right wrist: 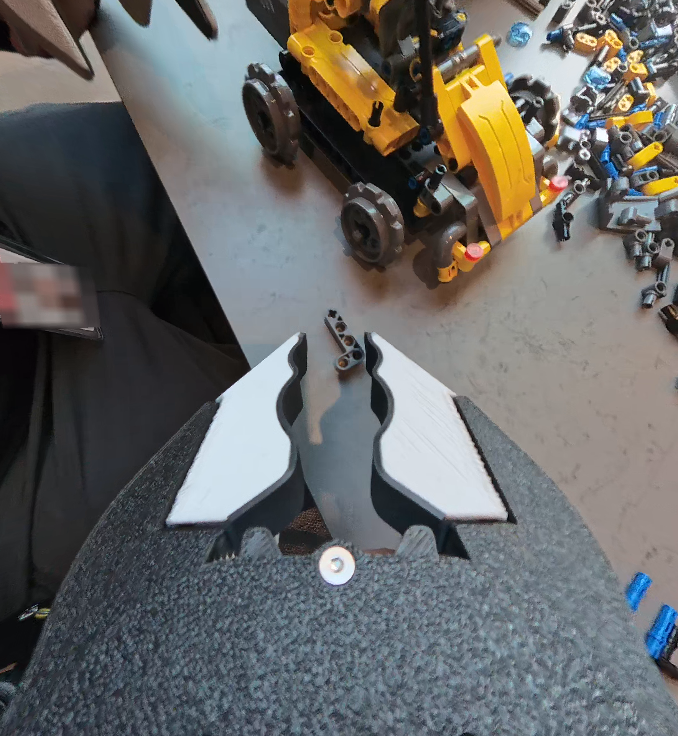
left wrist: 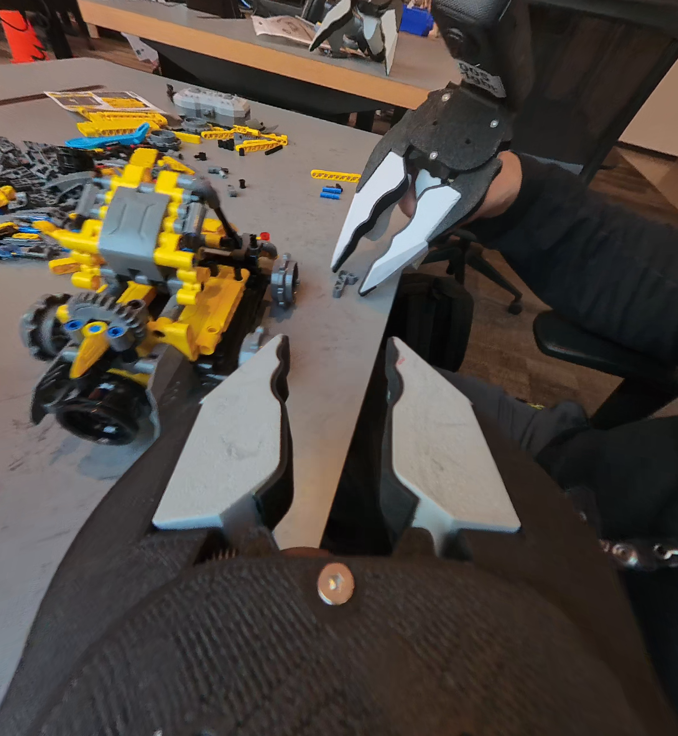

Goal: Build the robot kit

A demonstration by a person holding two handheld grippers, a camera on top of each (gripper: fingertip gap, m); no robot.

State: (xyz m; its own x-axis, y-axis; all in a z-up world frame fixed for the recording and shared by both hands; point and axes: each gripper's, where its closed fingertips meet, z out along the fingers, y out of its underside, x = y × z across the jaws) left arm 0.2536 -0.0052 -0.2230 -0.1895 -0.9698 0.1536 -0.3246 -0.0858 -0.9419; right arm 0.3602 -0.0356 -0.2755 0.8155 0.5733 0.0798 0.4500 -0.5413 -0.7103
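A yellow, grey and black toy brick vehicle (left wrist: 146, 286) stands on the grey table (left wrist: 321, 398); it also shows in the right wrist view (right wrist: 421, 131). A small dark grey L-shaped beam (right wrist: 343, 342) lies on the table near its edge, between the open fingertips of my right gripper (right wrist: 335, 336). In the left wrist view the same beam (left wrist: 343, 280) lies between the tips of the right gripper (left wrist: 349, 280). My left gripper (left wrist: 337, 346) is open and empty, above the table edge beside the vehicle.
Loose yellow, blue, grey and black brick parts (right wrist: 640, 139) are heaped beyond the vehicle. Blue pins (right wrist: 648, 613) lie at the right. A printed booklet (left wrist: 98, 99) and a grey block (left wrist: 210, 103) lie at the table's far side. A chair (left wrist: 592, 350) stands off the edge. The tips of one gripper are about 12 cm away from the tips of the other.
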